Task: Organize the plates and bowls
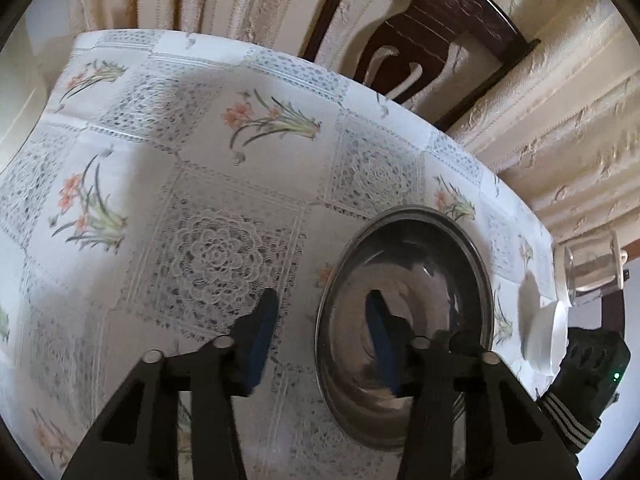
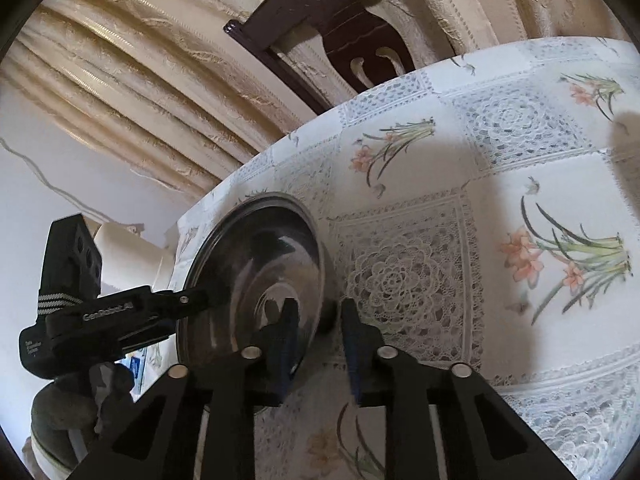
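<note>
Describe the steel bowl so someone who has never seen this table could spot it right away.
Start at the floral lace-patterned tablecloth, then look towards the edge nearest the dark wooden chair. The steel bowl sits there, the only shiny, mirror-like metal dish, beside a white plate.

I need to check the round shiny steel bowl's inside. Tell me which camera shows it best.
The left wrist view: the round shiny steel bowl shows nearly its whole rim and interior there, one left gripper finger inside. The right wrist view shows the bowl obliquely, partly hidden by the right gripper.
</note>
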A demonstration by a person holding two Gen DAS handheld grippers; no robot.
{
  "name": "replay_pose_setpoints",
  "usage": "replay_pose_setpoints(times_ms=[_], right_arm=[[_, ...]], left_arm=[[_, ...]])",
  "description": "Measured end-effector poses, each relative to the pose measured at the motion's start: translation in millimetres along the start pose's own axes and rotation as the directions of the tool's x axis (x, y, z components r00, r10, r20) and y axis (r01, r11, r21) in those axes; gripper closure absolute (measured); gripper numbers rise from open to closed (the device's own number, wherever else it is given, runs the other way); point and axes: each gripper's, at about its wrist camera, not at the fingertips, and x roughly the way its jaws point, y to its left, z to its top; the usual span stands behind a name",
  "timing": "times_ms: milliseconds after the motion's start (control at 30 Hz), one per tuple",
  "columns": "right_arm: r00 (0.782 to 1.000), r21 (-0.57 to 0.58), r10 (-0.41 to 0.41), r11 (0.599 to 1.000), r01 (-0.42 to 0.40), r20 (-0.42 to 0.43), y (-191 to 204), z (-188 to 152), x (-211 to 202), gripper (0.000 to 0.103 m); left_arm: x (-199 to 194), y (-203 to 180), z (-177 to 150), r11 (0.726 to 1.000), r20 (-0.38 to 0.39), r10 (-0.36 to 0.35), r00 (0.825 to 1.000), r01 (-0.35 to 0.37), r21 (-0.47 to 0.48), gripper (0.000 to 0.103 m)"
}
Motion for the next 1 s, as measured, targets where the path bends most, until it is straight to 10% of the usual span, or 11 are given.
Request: replay_pose_setpoints(times_ms=[567,1000], right_arm=[[0.999,0.008,-0.027,1.000,0.027,0.021,-11.3,-36.2,-98.6,0.082],[0.993,0.126,-0.102,0.987,0.095,0.053,-81.4,-98.5,-200.2,0.081]], left_arm=[[-40.8,-69.2,-62.2,0.986,0.000,0.001,1.000,-0.001,0.168,0.070],[-38.3,-162.5,-174.1,0.938,-0.107,-0.071,0.992,0.103,0.331,0.070]])
